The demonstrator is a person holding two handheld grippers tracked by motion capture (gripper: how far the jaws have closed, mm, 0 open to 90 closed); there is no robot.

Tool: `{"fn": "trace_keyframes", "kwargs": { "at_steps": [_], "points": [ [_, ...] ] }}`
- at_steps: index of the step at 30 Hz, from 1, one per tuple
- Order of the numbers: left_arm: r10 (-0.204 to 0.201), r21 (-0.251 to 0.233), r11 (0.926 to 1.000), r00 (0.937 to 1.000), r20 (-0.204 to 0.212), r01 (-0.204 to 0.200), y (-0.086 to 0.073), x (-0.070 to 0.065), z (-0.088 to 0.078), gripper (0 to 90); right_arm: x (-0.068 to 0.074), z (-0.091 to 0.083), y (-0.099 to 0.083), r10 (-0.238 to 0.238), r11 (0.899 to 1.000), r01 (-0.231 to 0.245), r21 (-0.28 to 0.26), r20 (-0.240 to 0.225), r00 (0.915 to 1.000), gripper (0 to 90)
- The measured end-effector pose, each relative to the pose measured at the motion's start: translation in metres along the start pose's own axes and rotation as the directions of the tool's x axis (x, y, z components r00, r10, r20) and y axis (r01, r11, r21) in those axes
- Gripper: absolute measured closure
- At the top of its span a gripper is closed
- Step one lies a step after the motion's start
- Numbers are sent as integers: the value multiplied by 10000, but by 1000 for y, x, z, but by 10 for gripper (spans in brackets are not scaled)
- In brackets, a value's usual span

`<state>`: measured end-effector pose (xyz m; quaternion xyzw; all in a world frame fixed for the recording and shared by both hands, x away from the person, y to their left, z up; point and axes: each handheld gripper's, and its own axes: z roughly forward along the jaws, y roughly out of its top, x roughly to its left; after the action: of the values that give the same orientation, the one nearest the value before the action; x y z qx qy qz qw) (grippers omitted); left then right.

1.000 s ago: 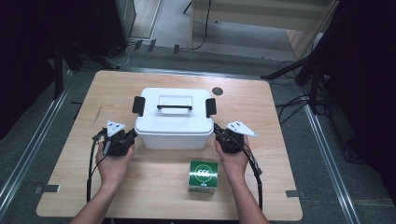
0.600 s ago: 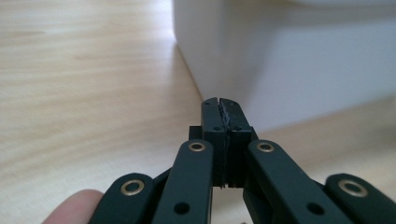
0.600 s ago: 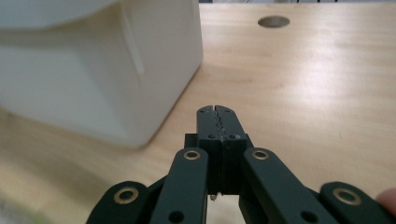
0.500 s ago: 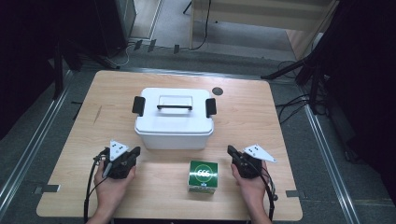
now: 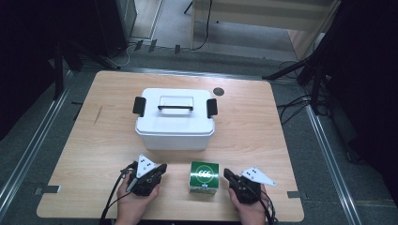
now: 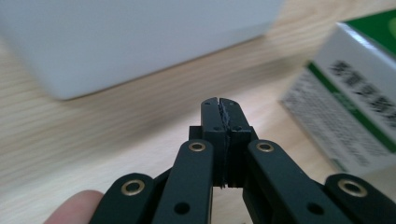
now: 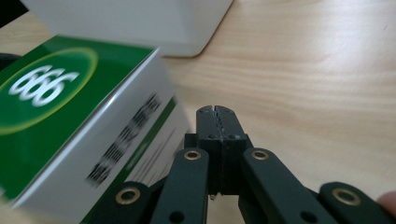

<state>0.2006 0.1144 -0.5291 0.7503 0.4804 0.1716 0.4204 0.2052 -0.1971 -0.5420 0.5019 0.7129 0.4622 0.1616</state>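
A small green and white box (image 5: 204,176) sat near the front edge of the wooden desk (image 5: 263,136), with a round green mark on its top. It stood upright and nothing was touching it. The left tool (image 5: 159,169) was just beside the box on one side, held low over the desk in the person's left hand (image 5: 136,199). Its two black jaws were pressed tight together with nothing between them, and they pointed toward the box and the tub behind it. In the left gripper view, the box (image 6: 355,93) showed off to the right of the closed tips, apart from them. The right tool (image 5: 229,174) was just beside the box on the other side, held in the person's right hand (image 5: 251,206). Its jaws were squeezed shut too and held nothing. In the right gripper view, the box (image 7: 79,126) looked big and close on the left of the tips, but I could not tell if it touched them. Behind the box, closer to the middle of the desk, stood a big white tub (image 5: 174,119) with its lid on, a handle on top and a black clip (image 5: 139,106) on each end. A small dark round spot (image 5: 218,91) showed on the desk beyond the tub.
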Motion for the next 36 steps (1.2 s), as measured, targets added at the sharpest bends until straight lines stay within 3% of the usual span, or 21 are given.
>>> {"fn": "trace_keyframes", "kwargs": {
  "at_steps": [7,11,13,22,27,30,33,36],
  "points": [
    [530,194,9983,9953,810,-547,-5,-27,7,900,23,0,-9,-97,9999,100,111,-287,9995,900],
    [769,221,9966,9927,925,-793,-7,-31,6,900,31,5,-9,-4,9999,13,170,-513,9987,900],
    [835,186,9962,9936,756,-851,-8,-30,4,900,36,9,-8,-118,9997,131,199,-626,9980,900],
    [436,199,9988,9985,341,-442,-11,-12,-7,900,56,23,-4,-101,9995,123,279,-772,9970,900],
    [83,-114,9999,10000,-45,-84,-13,1,-15,900,66,33,-1,-385,9986,421,310,-1075,9935,900],
    [-189,-536,9984,9985,-509,161,-15,12,-26,900,65,33,5,-584,9982,597,89,-1059,9927,884],
    [-673,-1033,9930,9925,-1022,567,-19,33,-41,784,55,28,14,-988,9949,962,-317,-948,9906,805],
    [-1164,-1135,9888,9765,-1814,968,-24,59,-56,531,38,24,24,-1731,9835,1681,-669,-778,9818,695]
  ]
}}
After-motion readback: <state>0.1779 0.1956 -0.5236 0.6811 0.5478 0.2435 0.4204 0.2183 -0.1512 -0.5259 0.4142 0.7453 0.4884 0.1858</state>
